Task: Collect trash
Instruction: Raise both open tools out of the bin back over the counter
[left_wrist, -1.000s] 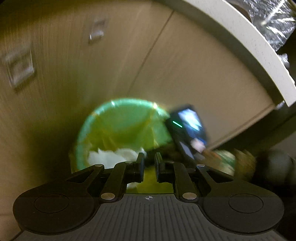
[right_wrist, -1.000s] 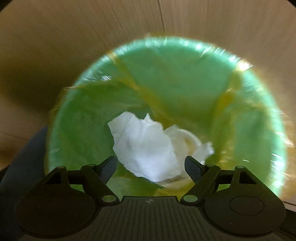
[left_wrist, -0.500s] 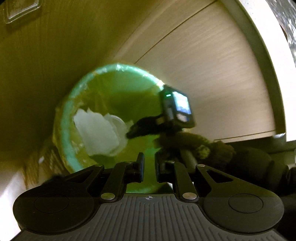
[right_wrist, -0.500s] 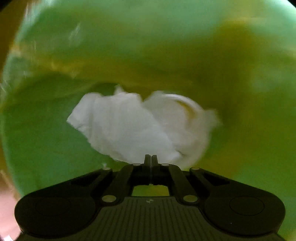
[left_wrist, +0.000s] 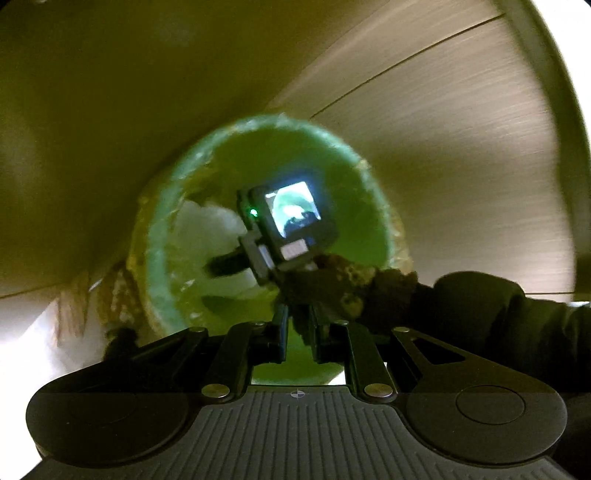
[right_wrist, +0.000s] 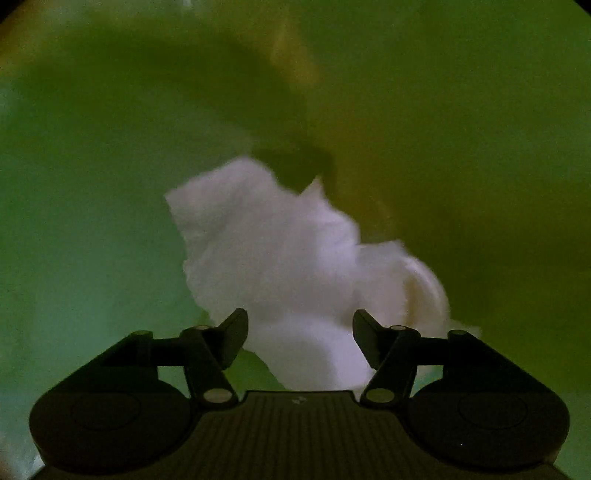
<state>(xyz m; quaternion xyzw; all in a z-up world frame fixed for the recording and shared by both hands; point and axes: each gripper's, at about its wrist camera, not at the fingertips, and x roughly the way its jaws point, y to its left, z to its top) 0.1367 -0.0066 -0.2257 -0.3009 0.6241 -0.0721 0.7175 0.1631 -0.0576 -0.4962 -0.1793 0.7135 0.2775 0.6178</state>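
Observation:
A bin lined with a green bag (left_wrist: 354, 158) stands against a wooden cabinet. Crumpled white paper trash (left_wrist: 207, 229) lies inside it. My right gripper (right_wrist: 299, 332) is deep inside the bag, open, with the white paper (right_wrist: 280, 258) just beyond and between its fingers. In the left wrist view the right gripper's body and lit camera screen (left_wrist: 291, 210) show over the bin mouth. My left gripper (left_wrist: 298, 339) hangs outside the bin near its rim, fingers nearly together with a narrow gap, holding nothing.
Wooden cabinet doors (left_wrist: 461, 147) rise behind the bin. A pale floor patch (left_wrist: 33, 332) lies at the left. The person's dark sleeve (left_wrist: 498, 306) reaches in from the right.
My right gripper went from open to shut to open again inside the bag, and the white paper now lies loose ahead of it. My left gripper swung to face the bin mouth.

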